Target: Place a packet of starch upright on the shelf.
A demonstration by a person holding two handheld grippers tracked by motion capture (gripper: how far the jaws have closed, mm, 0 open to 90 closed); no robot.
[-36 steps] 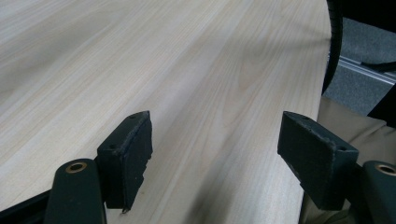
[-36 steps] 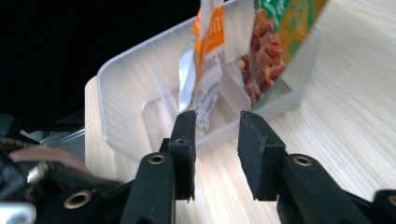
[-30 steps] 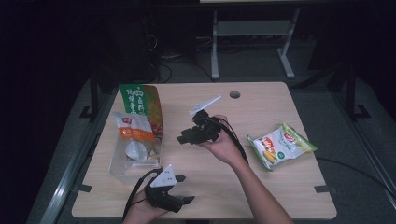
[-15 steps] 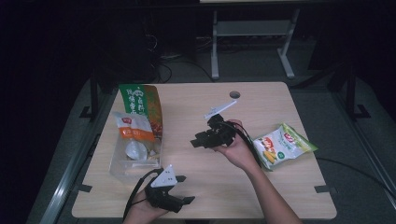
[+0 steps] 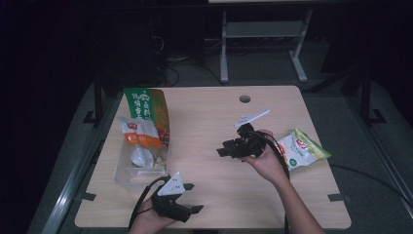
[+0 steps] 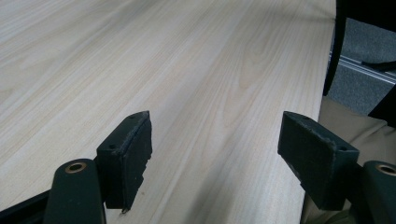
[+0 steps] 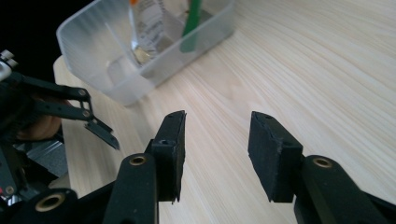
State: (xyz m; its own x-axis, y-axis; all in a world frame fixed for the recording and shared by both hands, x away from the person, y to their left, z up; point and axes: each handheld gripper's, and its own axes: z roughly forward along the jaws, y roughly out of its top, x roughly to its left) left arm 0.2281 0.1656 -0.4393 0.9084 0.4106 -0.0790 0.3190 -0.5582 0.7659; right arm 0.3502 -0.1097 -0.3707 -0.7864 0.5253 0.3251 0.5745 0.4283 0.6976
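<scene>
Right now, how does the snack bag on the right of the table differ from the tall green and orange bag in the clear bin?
The snack bag lies flat on the bare table, right of the right claw; the tall bag leans in the clear bin with other packets. The snack bag is mostly white and light green and smaller; the tall bag is darker green and orange. Neither is held by a claw.
</scene>
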